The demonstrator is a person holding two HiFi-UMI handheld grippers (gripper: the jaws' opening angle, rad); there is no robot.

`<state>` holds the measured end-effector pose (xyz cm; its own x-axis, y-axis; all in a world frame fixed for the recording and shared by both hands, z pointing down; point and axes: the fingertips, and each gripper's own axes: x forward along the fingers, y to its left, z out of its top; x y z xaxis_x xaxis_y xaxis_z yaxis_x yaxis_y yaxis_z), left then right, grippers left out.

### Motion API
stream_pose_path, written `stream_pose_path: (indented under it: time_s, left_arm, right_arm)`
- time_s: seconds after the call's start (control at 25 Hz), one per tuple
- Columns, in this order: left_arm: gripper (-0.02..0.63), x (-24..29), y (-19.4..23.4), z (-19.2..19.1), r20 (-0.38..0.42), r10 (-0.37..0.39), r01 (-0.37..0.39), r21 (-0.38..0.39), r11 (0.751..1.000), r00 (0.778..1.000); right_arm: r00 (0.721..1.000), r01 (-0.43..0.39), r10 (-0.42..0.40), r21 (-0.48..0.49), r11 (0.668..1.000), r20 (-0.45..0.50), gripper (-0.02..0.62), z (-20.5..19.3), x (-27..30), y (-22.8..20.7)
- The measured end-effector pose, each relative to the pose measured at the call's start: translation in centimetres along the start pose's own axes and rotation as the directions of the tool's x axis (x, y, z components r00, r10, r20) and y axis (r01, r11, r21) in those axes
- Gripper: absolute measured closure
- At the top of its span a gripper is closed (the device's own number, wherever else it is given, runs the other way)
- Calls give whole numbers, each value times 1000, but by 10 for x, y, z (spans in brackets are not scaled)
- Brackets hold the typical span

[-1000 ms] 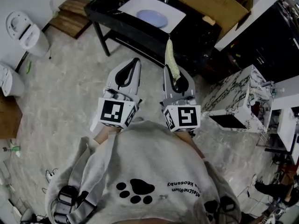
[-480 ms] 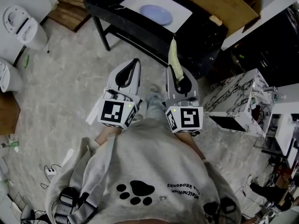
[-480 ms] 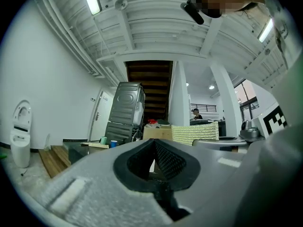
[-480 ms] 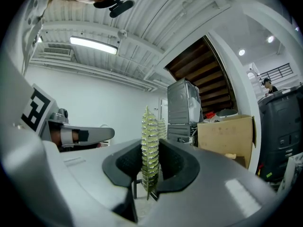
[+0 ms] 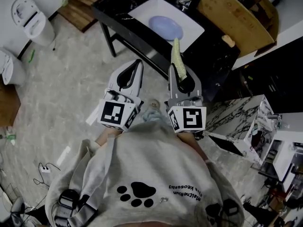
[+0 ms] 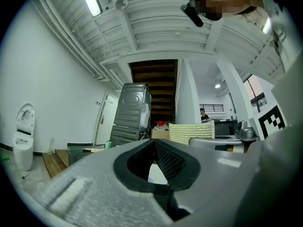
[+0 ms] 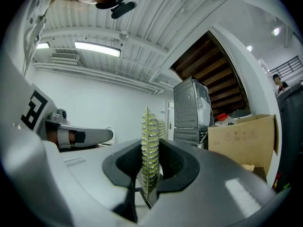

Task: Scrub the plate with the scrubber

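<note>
A pale blue plate (image 5: 166,27) lies in the white sink (image 5: 193,30) of a black stand ahead of me. My right gripper (image 5: 179,69) is shut on a flat yellow-green scrubber (image 5: 177,56), which sticks out past the jaws toward the sink; the same scrubber (image 7: 150,152) stands edge-on between the jaws in the right gripper view. My left gripper (image 5: 135,64) is shut with nothing in it and hangs beside the right one, short of the stand. The scrubber (image 6: 191,133) also shows in the left gripper view.
The black stand (image 5: 128,30) has a leg near the left gripper. A large cardboard box (image 5: 239,15) sits at its right end beside the tap (image 5: 187,0). A marble-patterned box (image 5: 241,122) stands on the floor at the right. White toilets (image 5: 31,20) line the left wall.
The sink and plate have come nearer and lower in the head view as I walk toward the stand. Both grippers keep the same pose, the scrubber still held.
</note>
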<state>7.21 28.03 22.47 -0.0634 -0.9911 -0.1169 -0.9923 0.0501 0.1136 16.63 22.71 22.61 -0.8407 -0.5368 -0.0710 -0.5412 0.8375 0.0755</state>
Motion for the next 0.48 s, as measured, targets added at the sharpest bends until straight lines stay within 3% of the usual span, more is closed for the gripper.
stream_pose_path:
  time_s: [0.48]
  left_arm:
    - [603, 127, 14, -20, -41, 13, -13, -5, 1000, 999]
  right_arm:
    - [999, -19, 20, 23, 1000, -35, 522, -25, 83, -102]
